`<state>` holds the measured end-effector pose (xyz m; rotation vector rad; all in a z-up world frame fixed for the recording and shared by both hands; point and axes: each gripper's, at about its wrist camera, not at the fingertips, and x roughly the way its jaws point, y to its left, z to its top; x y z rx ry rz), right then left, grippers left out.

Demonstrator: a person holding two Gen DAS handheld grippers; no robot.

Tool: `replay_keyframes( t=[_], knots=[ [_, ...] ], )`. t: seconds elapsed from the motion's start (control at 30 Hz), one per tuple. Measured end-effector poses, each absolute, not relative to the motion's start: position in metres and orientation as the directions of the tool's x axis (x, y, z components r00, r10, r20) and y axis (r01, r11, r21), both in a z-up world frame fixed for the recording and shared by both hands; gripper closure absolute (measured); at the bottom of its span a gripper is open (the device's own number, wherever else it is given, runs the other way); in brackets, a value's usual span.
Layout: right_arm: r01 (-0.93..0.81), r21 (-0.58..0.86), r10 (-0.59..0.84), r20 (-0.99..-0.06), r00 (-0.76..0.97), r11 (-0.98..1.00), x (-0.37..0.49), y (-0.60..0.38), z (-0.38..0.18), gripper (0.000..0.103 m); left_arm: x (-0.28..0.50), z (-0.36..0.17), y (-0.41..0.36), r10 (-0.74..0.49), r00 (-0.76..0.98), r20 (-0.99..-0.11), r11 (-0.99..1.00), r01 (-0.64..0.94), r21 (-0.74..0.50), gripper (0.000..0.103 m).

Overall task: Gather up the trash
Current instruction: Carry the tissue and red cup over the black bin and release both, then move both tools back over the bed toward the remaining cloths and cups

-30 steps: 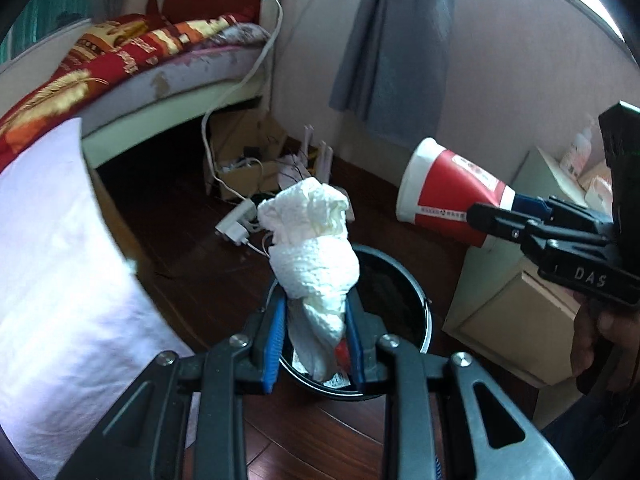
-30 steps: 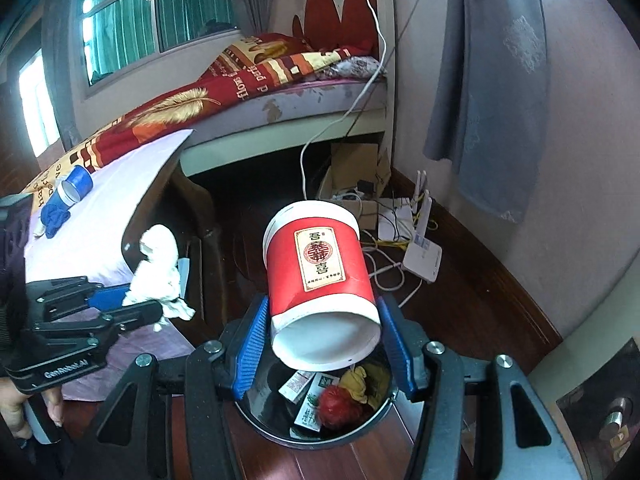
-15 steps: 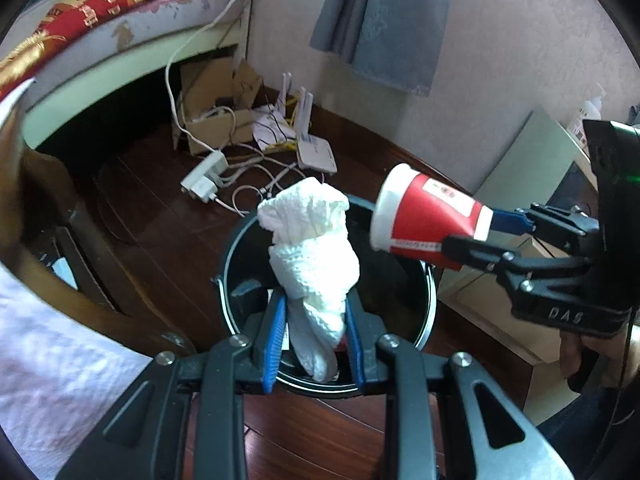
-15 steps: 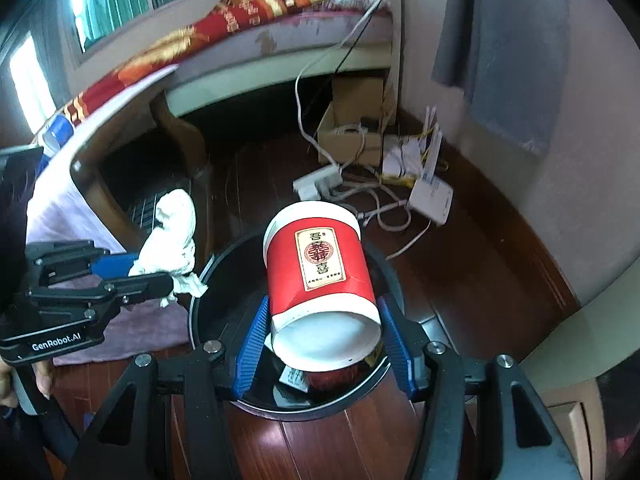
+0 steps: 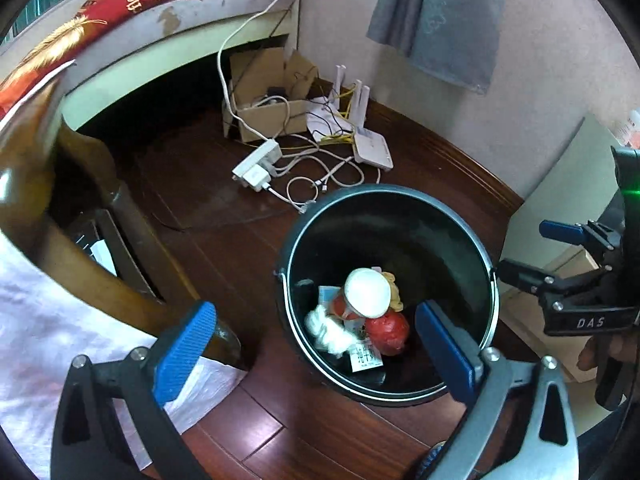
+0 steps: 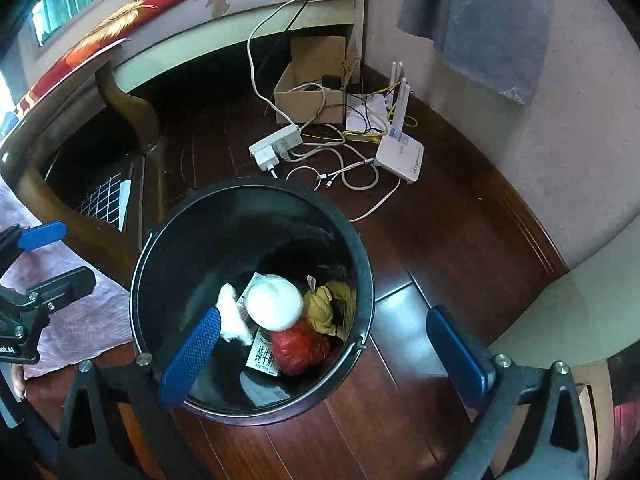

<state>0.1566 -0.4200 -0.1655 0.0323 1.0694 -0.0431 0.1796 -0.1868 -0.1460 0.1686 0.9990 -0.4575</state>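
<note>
With both tongs just sprung wide over the black bin (image 5: 472,240), nothing between either pair: left tongs (image 5: 316,352) and right tongs (image 6: 324,352) empty. Inside bin: red paper cup (image 6: 276,302) bottom-up, white tissue wad (image 5: 328,330) beside it, on milk carton (image 6: 262,358) and red bag (image 6: 298,350). Beyond bin on wooden floor: power strip (image 5: 256,164), router (image 6: 400,156).

Dark wooden floor (image 5: 208,184) carries a black bin (image 5: 460,216), standing under the spread left gripper (image 5: 316,344). Beyond the bin, farther from the claw, lie a power strip (image 5: 258,160), router (image 5: 372,146), loose cables (image 5: 320,184) and cardboard box (image 5: 268,114).
</note>
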Motion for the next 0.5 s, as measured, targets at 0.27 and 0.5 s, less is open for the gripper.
replay_keyframes(
  t=[0.27, 0.5],
  knots=[
    [0.032, -0.001, -0.018, -0.859, 0.512, 0.999, 0.155, -0.406, -0.149, 0.000, 0.177, -0.131, -0.180, -0.300, 0.493, -0.817, 0.897, 0.436, -0.066, 0.002],
    [0.012, 0.006, -0.002, -0.822, 0.569, 1.000, 0.153, -0.394, -0.118, 0.000, 0.163, -0.103, -0.169, -0.312, 0.540, -0.782, 0.901, 0.428, -0.064, 0.002]
  ],
)
